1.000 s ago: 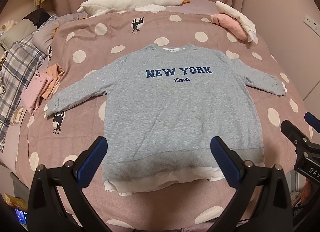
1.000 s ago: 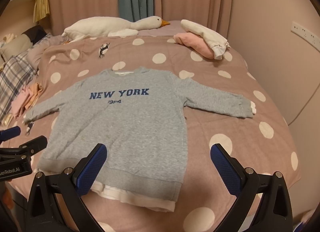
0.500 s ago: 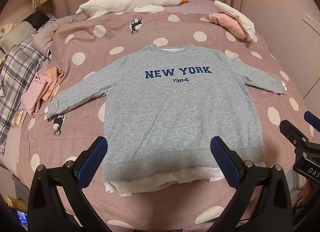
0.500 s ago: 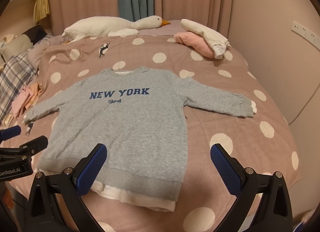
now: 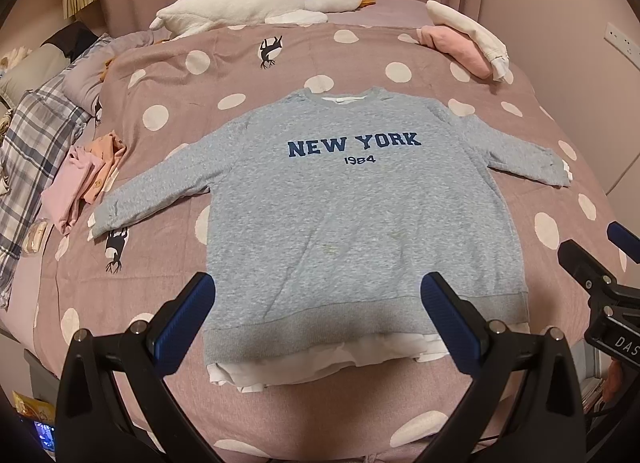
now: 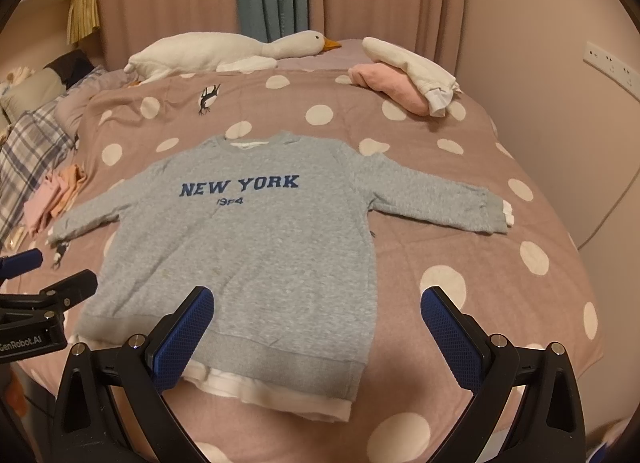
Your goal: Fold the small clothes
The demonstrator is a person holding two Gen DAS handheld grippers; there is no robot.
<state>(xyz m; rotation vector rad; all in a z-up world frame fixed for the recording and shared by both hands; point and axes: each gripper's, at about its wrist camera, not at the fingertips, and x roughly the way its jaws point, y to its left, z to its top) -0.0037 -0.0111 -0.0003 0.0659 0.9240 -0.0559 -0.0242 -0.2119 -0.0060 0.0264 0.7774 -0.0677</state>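
No fold is made yet: the grey sweatshirt (image 5: pixel 360 215) lies flat on the spotty bed (image 5: pixel 280 63), sleeves out. The left gripper (image 5: pixel 318 315) and right gripper (image 6: pixel 316 323) hover wide and empty near its hem.

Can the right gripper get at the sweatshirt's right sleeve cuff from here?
Probably yes. The right gripper is open and holds nothing, and the sleeve cuff lies flat on the bedspread with nothing lying between them.

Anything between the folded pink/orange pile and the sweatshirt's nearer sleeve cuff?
Nothing: in the left wrist view only bare polka-dot bedspread shows between the folded pink and orange pile and the grey sweatshirt sleeve cuff.
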